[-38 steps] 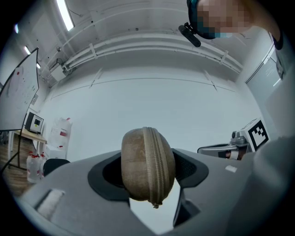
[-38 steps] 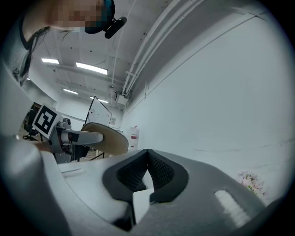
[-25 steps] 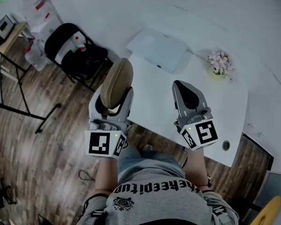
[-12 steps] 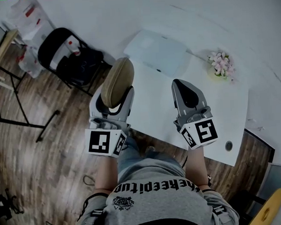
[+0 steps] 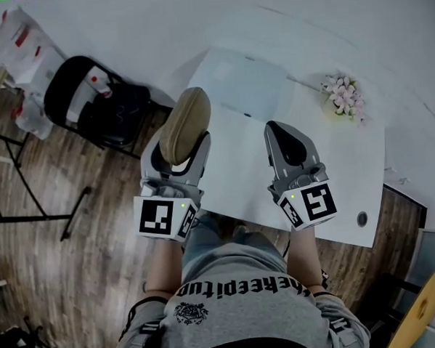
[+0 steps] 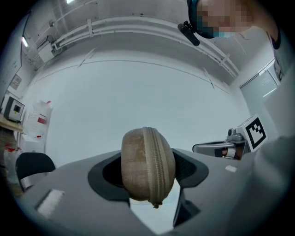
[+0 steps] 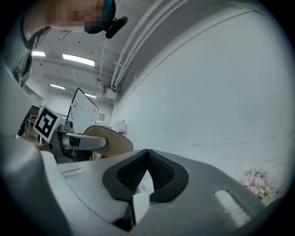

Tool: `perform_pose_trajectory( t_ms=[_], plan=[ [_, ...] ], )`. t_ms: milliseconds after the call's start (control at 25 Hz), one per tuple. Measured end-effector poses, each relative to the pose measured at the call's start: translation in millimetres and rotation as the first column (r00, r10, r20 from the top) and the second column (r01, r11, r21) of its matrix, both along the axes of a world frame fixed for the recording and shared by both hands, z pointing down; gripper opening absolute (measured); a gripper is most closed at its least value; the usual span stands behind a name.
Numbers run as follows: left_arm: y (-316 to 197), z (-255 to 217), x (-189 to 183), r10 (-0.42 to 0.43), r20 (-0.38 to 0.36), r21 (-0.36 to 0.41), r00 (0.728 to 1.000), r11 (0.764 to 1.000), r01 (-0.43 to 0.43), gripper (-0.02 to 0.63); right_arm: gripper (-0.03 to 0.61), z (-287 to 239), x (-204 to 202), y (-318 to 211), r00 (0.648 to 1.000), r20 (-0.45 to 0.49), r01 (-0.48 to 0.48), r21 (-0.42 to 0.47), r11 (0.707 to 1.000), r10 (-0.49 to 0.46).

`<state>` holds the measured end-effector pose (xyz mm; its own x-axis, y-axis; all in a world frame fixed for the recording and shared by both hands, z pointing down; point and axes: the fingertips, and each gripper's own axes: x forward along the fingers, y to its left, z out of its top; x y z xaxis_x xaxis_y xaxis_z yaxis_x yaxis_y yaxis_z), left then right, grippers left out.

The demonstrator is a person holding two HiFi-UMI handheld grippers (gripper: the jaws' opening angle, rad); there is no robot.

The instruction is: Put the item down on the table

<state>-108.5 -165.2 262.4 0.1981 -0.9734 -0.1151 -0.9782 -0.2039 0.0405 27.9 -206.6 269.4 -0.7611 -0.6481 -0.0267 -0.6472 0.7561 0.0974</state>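
A tan oval zippered case point(image 5: 184, 125) stands on edge between the jaws of my left gripper point(image 5: 180, 139), which is shut on it just over the near left edge of the white table point(image 5: 348, 177). In the left gripper view the tan case point(image 6: 148, 164) fills the gap between the pads, zipper facing me. My right gripper point(image 5: 287, 138) hovers over the table to the right, jaws shut together and holding nothing. Seen from the right gripper view, the right gripper point(image 7: 147, 161) has its dark pads meeting at the tips, and the tan case point(image 7: 109, 140) shows at left.
A white laptop-like slab point(image 5: 246, 88) lies at the table's far side, and a small pot of pink flowers point(image 5: 342, 97) stands at the far right. A black folding chair point(image 5: 97, 103) stands on the wooden floor to the left. A white wall lies beyond the table.
Both grippers have moved forward over the table's near edge, the left one still carrying the tan case. The chair and the floor have slid leftward in the head view.
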Motion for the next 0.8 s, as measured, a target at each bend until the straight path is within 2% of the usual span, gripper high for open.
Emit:
perform_pose_trajectory(
  t_ms=[360, 800],
  plan=[
    [-39.5, 23.7, -13.6, 0.105, -0.011, -0.056, 0.994, 0.993, -0.106, 0.291, 0.0, 15.4, -13.3, -22.7, 0.995, -0.026, -0.096, -0.043, 0.994, 0.095],
    [-71.9, 65.9, -17.9, 0.227, -0.027, -0.13, 0.974, 0.965, -0.228, 0.291, 0.0, 40.6, -17.7, -41.3, 0.979, -0.029, -0.202, -0.117, 0.972, 0.2]
  ],
)
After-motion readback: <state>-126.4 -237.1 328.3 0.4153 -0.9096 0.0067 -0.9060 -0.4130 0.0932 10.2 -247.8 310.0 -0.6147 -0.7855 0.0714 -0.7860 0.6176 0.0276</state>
